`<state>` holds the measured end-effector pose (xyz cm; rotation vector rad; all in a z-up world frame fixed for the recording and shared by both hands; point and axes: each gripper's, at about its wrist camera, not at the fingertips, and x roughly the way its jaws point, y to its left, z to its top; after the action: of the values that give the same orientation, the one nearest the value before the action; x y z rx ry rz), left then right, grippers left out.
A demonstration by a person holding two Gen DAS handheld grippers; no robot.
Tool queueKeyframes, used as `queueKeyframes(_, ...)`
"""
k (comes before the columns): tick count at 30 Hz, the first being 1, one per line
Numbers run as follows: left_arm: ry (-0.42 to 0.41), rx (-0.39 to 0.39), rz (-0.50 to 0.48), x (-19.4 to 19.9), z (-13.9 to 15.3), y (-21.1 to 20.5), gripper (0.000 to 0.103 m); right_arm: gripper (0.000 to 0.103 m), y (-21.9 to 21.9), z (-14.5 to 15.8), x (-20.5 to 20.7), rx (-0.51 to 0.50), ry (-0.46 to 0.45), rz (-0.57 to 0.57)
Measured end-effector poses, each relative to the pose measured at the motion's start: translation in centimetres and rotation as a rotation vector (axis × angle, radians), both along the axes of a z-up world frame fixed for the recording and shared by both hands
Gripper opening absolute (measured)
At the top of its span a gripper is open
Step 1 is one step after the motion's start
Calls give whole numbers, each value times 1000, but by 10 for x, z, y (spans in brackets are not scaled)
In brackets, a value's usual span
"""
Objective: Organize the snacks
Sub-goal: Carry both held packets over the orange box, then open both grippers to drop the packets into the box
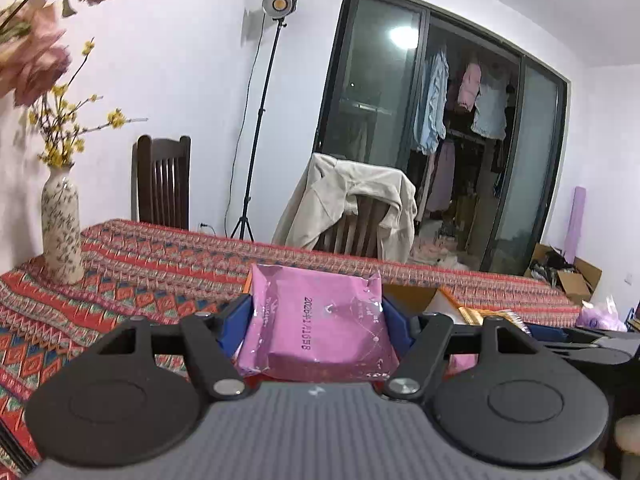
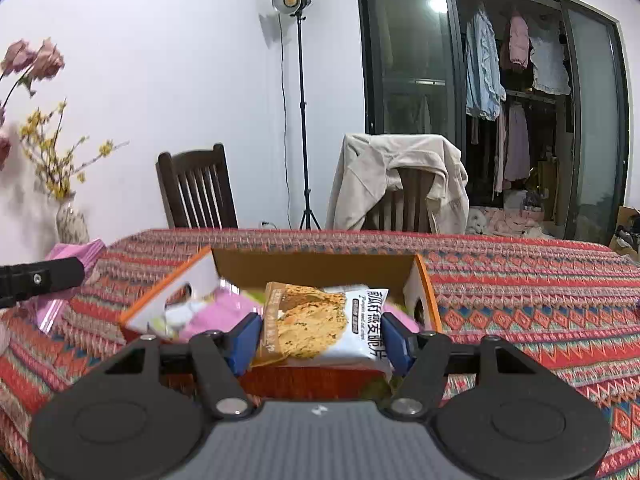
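Note:
My left gripper (image 1: 318, 320) is shut on a pink snack packet (image 1: 320, 320), whose printed date faces the camera; its blue pads press on both sides. The right gripper (image 2: 322, 336) is shut on a white packet showing brown crisps (image 2: 320, 326), held above an open cardboard box (image 2: 320, 264) with orange edges. More pink packets (image 2: 222, 312) lie inside the box. In the right wrist view the left gripper's dark finger (image 2: 44, 278) and its pink packet (image 2: 76, 252) show at the left edge. The box's corner (image 1: 412, 298) and the right gripper's body (image 1: 592, 344) appear at right in the left wrist view.
A patterned red tablecloth (image 2: 520, 288) covers the table. A floral vase (image 1: 62, 228) with yellow and pink flowers stands at the table's left. Behind the table are a dark wooden chair (image 2: 196, 192), a chair draped with a beige jacket (image 2: 400, 180) and a light stand (image 2: 300, 120).

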<state>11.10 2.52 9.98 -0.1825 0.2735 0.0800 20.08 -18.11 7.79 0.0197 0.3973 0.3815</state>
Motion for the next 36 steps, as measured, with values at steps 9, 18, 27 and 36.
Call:
queueKeyframes(9,-42,-37,28,50,17,-11,70,64,15,14,46,25,-23,-44)
queueKeyframes(18,13,-57,94,122,-19,-3,70,64,24,-2,87,51,-58,-79)
queueKeyframes(27,57,-27,91,136,-44,-1,71,64,19,-27,104,48,-13,-74)
queueKeyframes(36,5,-71,104,121,-40,6,103,92,17,-32,99,49,7,-63)
